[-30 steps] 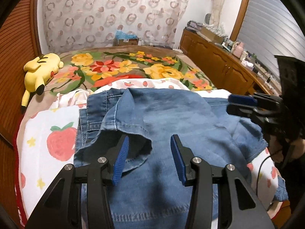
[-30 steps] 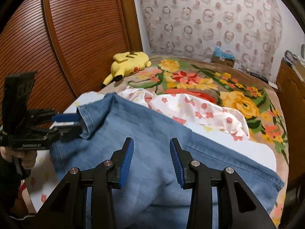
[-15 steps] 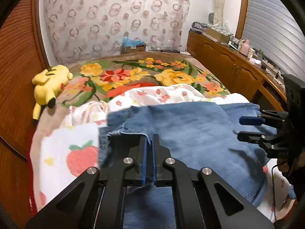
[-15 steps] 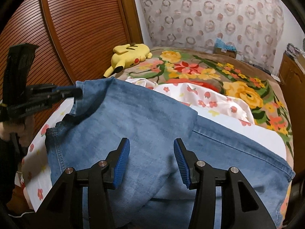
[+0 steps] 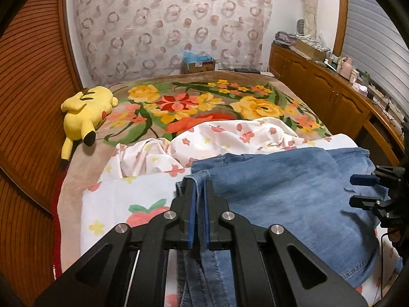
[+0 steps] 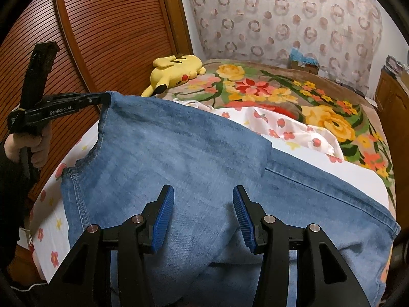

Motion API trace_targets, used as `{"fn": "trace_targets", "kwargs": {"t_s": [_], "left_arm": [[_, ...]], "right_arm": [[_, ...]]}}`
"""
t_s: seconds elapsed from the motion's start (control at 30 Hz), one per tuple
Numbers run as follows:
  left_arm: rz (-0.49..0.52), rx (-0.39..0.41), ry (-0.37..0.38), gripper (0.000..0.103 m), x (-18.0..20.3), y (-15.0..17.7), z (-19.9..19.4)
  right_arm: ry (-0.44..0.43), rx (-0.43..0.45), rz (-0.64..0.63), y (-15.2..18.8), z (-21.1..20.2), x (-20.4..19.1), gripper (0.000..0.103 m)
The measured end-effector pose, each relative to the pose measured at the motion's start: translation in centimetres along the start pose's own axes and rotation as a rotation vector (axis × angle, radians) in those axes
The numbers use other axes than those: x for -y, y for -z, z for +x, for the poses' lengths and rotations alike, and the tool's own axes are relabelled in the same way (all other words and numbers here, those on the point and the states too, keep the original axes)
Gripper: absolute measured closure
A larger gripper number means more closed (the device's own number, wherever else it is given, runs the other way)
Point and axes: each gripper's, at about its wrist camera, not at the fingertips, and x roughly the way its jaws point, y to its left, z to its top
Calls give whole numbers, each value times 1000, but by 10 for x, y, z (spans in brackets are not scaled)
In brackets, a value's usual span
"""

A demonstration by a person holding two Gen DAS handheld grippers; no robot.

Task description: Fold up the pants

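Two claws work over a bed [image 5: 87, 168] that fills most of both views. A brown blanket [image 5: 204, 102] printed with large yellow and red flowers covers its far half, and a white sheet [image 5: 143, 192] with strawberries and small flowers covers the near half, bunched into folds at its middle. A wooden slatted wall [image 6: 102, 25] runs along the left side of the bed, and a low wooden cabinet [image 5: 332, 97] crowded with small items runs along the right.

A pair of blue denim pants [image 6: 179, 153] lies across the white sheet at the near end of the bed. One part of the pants is lifted off the sheet and doubled over the rest.

The left claw [image 5: 198, 199] is clenched on a hemmed edge of the denim, holding that corner raised above the bed. The right claw [image 6: 203, 217] is released, its blue pads spread apart, hovering just above the flat denim without gripping it.

A yellow plush toy [image 5: 84, 110] lies on its side on the blanket, near the slatted wall and well apart from the pants.
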Motion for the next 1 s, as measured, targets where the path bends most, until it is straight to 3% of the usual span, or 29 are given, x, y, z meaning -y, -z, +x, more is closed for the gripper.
{"fn": "trace_targets", "kwargs": {"t_s": [0.17, 0.3, 0.7, 1.0], "left_arm": [[-32, -21, -2, 87, -10, 2, 2], [-36, -6, 11, 64, -8, 6, -5], [41, 24, 112, 29, 36, 16, -20], [75, 12, 153, 28, 66, 28, -21]], "right_arm": [[-6, 1, 4, 1, -1, 0, 53], [-8, 15, 9, 2, -5, 0, 53], [4, 42, 29, 16, -17, -3, 53], [55, 81, 68, 31, -45, 7, 53]]}}
